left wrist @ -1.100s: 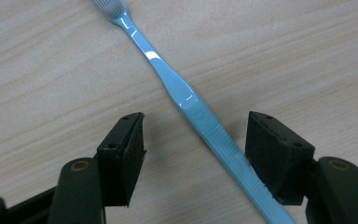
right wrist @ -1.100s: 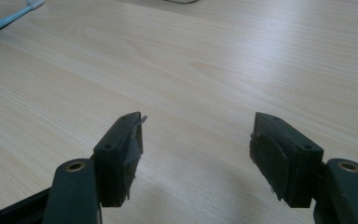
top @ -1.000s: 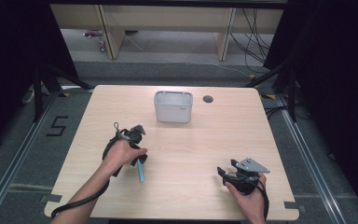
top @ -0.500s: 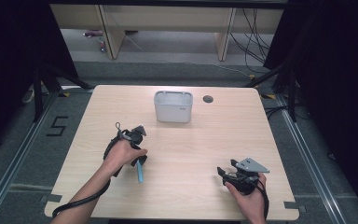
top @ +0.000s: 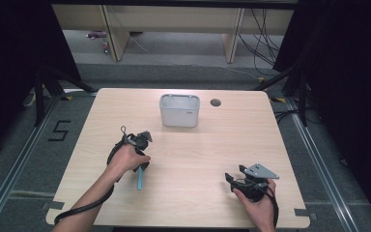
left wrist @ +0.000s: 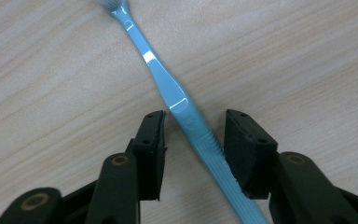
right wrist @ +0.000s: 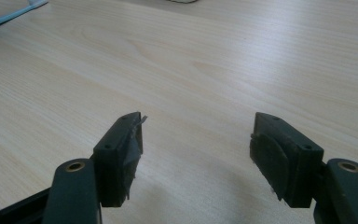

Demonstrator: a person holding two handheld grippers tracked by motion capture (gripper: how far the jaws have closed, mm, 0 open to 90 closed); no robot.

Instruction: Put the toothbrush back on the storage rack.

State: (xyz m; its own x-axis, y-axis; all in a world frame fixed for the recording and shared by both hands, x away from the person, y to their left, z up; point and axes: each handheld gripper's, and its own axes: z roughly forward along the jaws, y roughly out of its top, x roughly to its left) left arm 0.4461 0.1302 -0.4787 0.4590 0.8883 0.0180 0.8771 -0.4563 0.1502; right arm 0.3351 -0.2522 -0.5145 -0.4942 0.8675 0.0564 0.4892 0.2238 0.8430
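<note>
Nearest you, your right gripper (top: 237, 179) rests low on the pale wooden table (top: 212, 159) at its near right, jaws spread wide with nothing between them. To the left and a little farther out, your left gripper (left wrist: 193, 135) points down over a slim light-blue plastic toothbrush (left wrist: 177, 95) lying flat on the wood at the near left. Its jaws have just been closing and now straddle the ridged handle, but a gap shows on each side, so nothing is clamped yet. Expect the toothbrush to be very light, stiff and smooth, likely to slide or pivot if pinched off-centre. The ribbed grip section under the pads looks like the surest hold. Farthest off, a small white-grey plastic bin (top: 179, 110) stands open-topped at the middle of the table's far edge.
</note>
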